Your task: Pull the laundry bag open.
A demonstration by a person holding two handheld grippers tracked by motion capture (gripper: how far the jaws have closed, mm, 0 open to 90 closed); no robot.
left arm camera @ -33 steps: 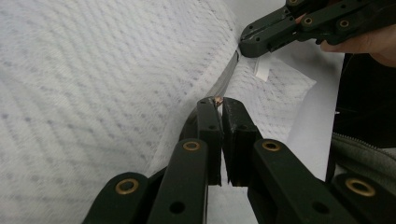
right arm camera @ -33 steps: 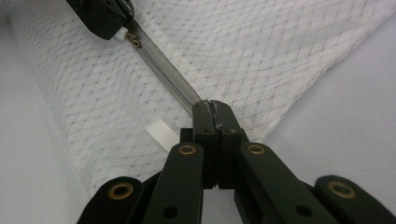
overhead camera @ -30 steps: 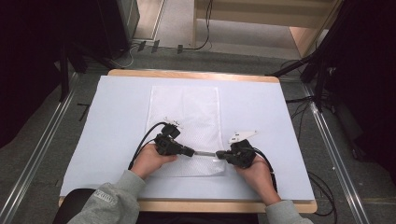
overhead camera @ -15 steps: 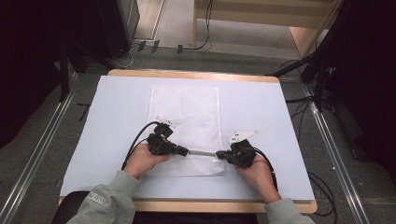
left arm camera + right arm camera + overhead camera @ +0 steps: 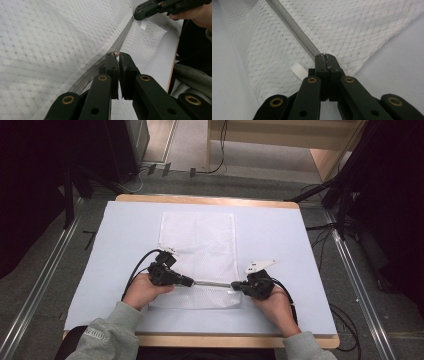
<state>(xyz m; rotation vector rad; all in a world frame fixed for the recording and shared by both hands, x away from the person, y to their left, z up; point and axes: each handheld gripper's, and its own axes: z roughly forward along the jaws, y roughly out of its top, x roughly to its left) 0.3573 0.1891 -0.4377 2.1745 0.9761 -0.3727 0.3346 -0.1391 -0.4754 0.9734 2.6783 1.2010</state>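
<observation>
Mesh bag [image 5: 199, 251] lies flat on the pale blue mat [image 5: 295, 240], its length running near to far and its zipper [image 5: 212, 282] crossing left to right along the near end. My left gripper [image 5: 189, 281], jaws together, pinches what I take to be the zipper pull [image 5: 116, 54]. My right gripper [image 5: 235, 285] is clamped on the zipper's right end, so the track stretches straight between the two tips and any slide, I judge, goes along that left-right line.
</observation>
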